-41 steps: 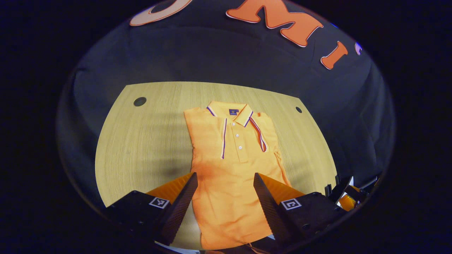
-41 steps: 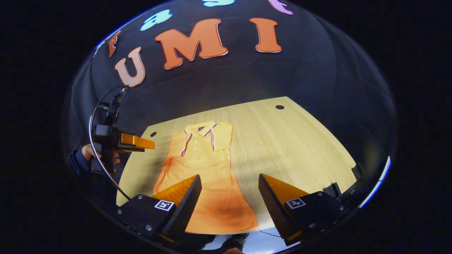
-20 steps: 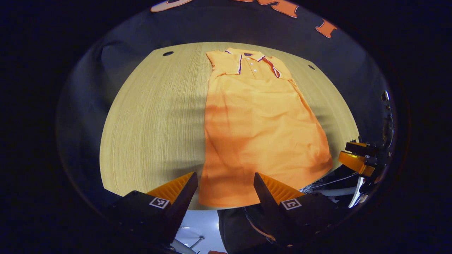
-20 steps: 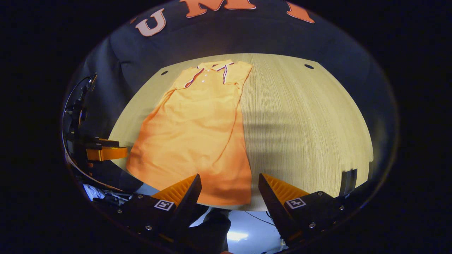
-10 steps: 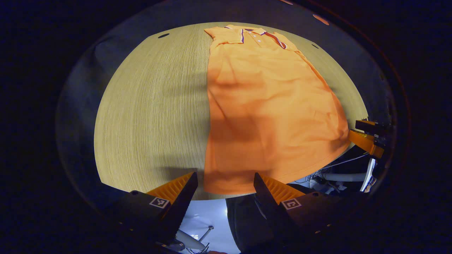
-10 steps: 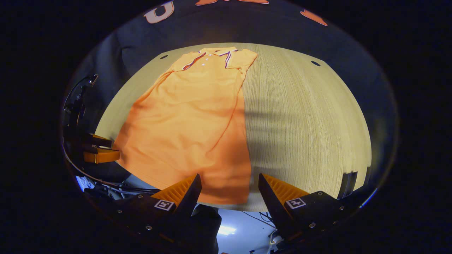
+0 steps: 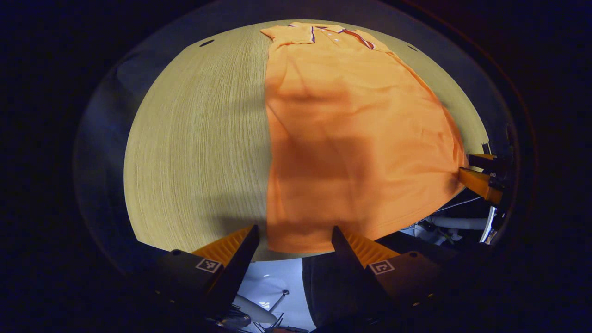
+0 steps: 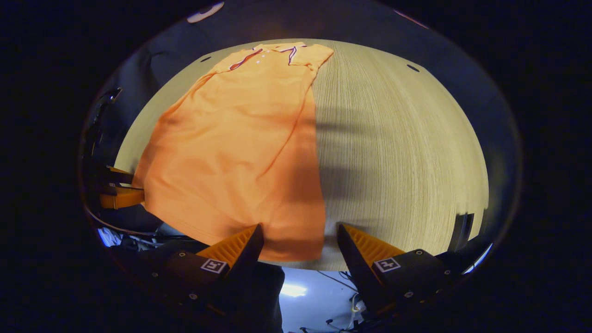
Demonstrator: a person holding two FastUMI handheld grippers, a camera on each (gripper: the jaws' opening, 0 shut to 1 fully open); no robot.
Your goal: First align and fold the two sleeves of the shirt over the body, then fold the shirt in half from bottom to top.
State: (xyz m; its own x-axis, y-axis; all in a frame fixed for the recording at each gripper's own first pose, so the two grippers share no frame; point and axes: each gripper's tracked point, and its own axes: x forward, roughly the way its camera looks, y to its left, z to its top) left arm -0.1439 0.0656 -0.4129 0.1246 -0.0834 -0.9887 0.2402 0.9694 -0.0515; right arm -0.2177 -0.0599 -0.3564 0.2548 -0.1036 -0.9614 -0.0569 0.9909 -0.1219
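There is one shirt (image 7: 342, 138), one table (image 7: 194, 148) and two claws. In the left gripper view, the bare wooden table spreads out to the left of the left claw (image 7: 292, 240), with a small dark hole (image 7: 206, 43) near its far left corner. Straight ahead of this claw lies the orange polo shirt, flat on the table with both sleeves folded in over the body; its collar (image 7: 323, 31) with striped trim is at the far end and its hem (image 7: 300, 247) lies at the near table edge, between the claw's two fingers as seen from here. The left claw stands wide open and holds nothing, its tips just short of the hem. Off to its right, at the shirt's other bottom corner, the right claw (image 7: 478, 172) shows, its fingers parted. In the right gripper view, the left claw (image 8: 118, 187) appears far to the left, at the shirt's (image 8: 240, 143) bottom corner. The right claw (image 8: 298, 240) is also wide open and empty, with the hem's right corner between its fingers. To its right the table (image 8: 402, 152) runs bare to another small hole (image 8: 413, 68). Below the table edge, cables on a pale floor (image 8: 314, 296) can be seen.
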